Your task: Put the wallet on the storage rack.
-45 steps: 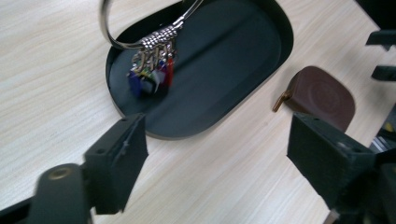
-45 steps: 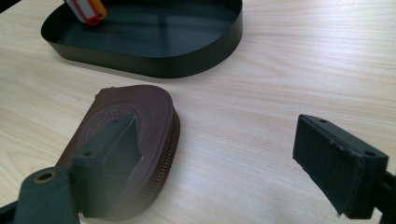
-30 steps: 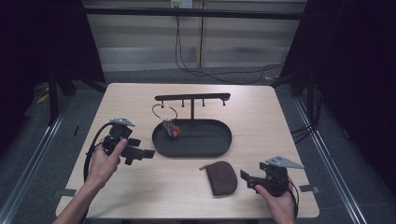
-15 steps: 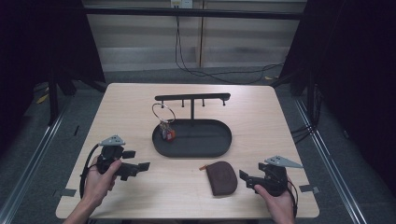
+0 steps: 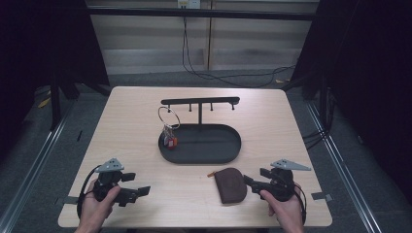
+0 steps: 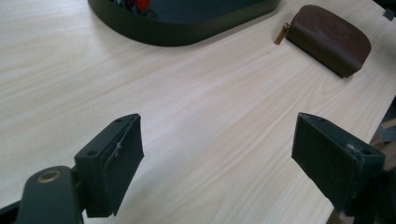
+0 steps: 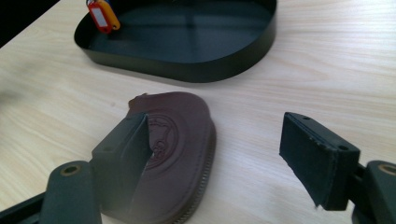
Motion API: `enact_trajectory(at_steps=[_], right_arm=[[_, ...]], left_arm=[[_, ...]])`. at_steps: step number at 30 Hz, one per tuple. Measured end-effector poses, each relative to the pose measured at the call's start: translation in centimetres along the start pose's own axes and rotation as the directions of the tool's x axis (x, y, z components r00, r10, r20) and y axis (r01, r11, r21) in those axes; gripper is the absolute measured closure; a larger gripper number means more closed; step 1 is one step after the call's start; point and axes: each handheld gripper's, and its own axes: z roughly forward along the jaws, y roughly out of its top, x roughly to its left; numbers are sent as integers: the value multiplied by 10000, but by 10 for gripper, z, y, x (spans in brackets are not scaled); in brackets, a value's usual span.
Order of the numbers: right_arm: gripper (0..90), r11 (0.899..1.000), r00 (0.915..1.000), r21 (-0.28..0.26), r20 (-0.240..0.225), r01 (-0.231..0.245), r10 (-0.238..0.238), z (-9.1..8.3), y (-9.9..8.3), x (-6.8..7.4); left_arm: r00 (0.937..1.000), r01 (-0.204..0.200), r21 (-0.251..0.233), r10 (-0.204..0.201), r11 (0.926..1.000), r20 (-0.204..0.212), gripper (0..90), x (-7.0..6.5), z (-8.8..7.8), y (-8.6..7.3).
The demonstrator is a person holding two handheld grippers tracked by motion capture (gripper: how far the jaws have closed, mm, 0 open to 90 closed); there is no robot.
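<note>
Pale wooden table (image 5: 121,126) — black oval tray (image 5: 228,158), brown zip pouch (image 5: 230,184) beside it

Worktop (image 5: 126,126): pale wood grain. Oval tray (image 5: 228,156) and rack (image 5: 200,101): matte black. Tag (image 7: 99,15), far beyond right claw (image 7: 229,154): red-orange, white label. Pouch (image 7: 180,140) at that claw: dark brown, embossed crest. Both claws black.

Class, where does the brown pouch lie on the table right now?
In the high view, the brown pouch lies near the table's front edge, between the black tray and the right hand-held gripper.
</note>
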Motion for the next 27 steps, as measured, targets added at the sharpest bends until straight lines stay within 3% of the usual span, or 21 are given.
enact_trajectory(at_steps=[3,7,12,14,15,20,23,26,27], right_arm=[[272,9999,10000,122,-48,35,-35,4,3,4],[293,9993,9998,344,-86,164,-161,8,9,9],[311,9970,9994,707,-118,321,-314,11,19,14],[276,9908,9999,1353,-87,76,-65,15,26,15],[269,9888,9996,1489,-216,-132,166,17,32,13],[231,9810,9992,1925,-255,-242,296,23,39,14],[219,9658,9996,2592,-276,48,25,30,43,19],[220,9444,9998,3284,-178,163,-111,37,46,22],[219,9299,9999,3677,-125,74,-30,40,47,23]], left_arm=[[10000,-6,-111,7,9999,16,164,0,-5,-6],[9988,341,-159,-336,9993,346,164,6,-8,-15],[9993,110,-438,-94,9990,369,177,4,-10,-16],[9995,-98,-329,107,9994,282,201,3,-8,-18],[9994,-52,-302,62,9995,328,203,4,-7,-18],[9994,-132,-226,139,9997,328,203,4,-5,-20],[9994,-151,-207,157,9997,306,203,4,-6,-20],[9994,-159,-230,166,9996,310,203,5,-7,-21],[9994,-134,-262,142,9996,303,203,5,-8,-21]])
